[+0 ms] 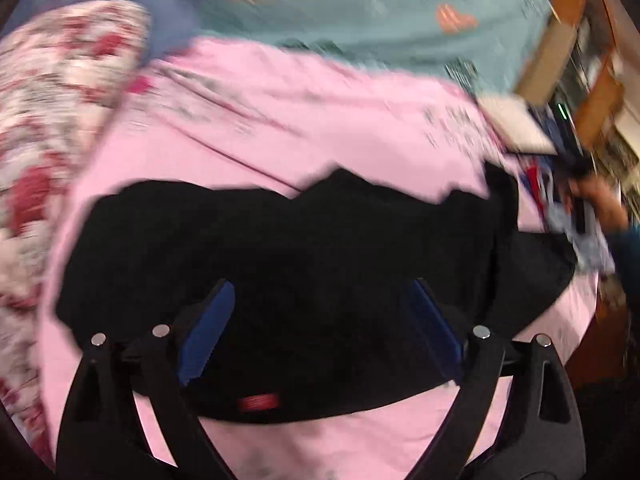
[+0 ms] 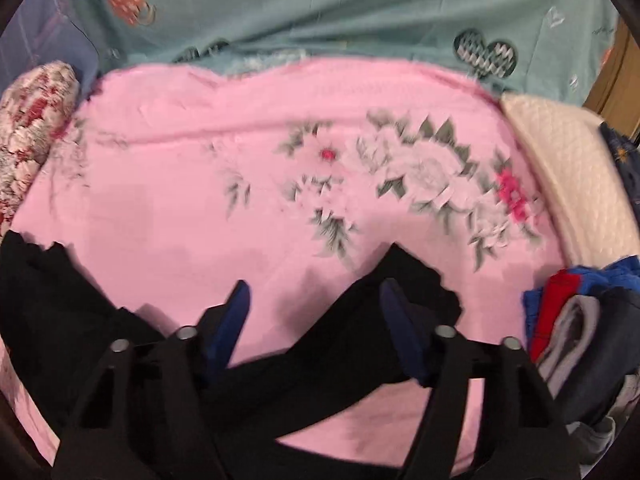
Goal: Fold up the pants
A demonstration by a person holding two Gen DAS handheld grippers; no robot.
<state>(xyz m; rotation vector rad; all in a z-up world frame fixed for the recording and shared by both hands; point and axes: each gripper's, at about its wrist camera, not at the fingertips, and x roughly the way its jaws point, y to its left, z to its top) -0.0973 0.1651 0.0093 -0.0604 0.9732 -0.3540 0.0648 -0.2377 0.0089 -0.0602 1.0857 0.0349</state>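
Nearest in the left wrist view, the left gripper (image 1: 320, 320) is seen with its jaws spread wide and nothing held between the blue pads (image 1: 208, 332). Directly beneath and beyond it, the black pants (image 1: 280, 248) are spread across a pink sheet (image 1: 280, 120), with a small red label (image 1: 257, 402) at their near edge. At the right edge of that view a hand (image 1: 596, 200) is seen, blurred, beside a heap of coloured clothes (image 1: 560, 200). To the left a red-and-white flowered pillow (image 1: 52, 120) is laid, and farther back a teal cover (image 1: 380, 12) with heart prints is seen.

In the right wrist view, the right gripper (image 2: 316, 324) is likewise held wide open and empty above one end of the pants (image 2: 328, 352), which is laid on the pink sheet (image 2: 180, 200). A stack of clothes (image 2: 576, 320) is found just to the right, a cream quilted cloth (image 2: 560, 168) behind it, and the teal cover (image 2: 320, 12) farthest off.
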